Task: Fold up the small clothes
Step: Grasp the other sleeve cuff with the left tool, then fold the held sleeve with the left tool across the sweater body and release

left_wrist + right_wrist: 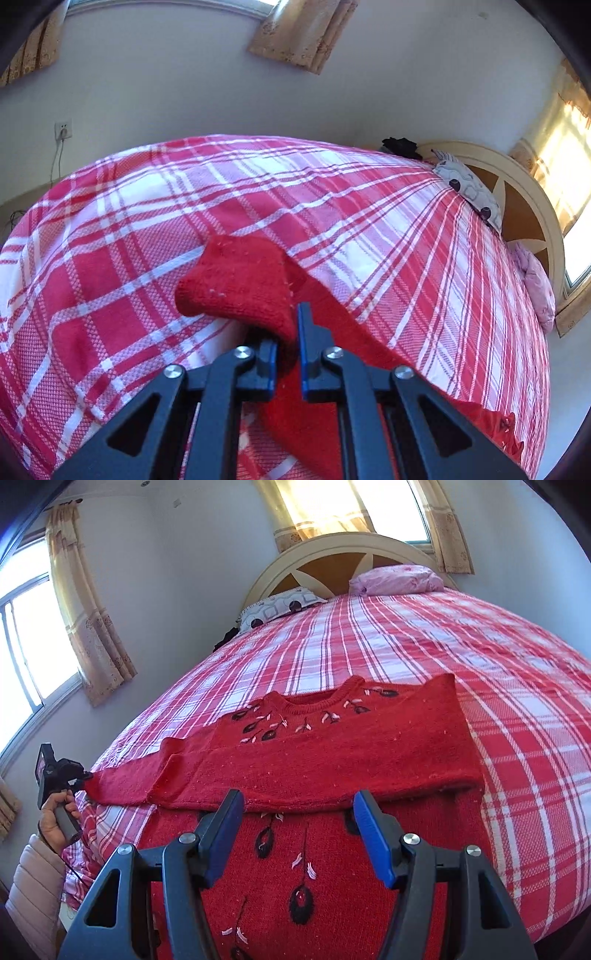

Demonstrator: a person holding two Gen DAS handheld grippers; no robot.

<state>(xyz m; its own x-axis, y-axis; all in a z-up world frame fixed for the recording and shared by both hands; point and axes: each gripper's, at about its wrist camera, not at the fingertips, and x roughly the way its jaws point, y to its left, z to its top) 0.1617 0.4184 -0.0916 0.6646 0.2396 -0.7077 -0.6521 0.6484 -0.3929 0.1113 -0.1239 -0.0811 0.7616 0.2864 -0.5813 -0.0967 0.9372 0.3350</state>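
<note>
The sweater (332,753) lies spread across the near end of the bed (424,642), its collar toward the headboard (332,554). One sleeve (122,782) reaches out to the bed's left edge, where the left gripper (286,332) has its cuff (236,280) between its jaws. The right gripper (299,812) hangs over the sweater's middle, jaws apart. Two pillows (395,579) lie side by side against the headboard. A window (351,502) stands behind the headboard, another on the left wall.
</note>
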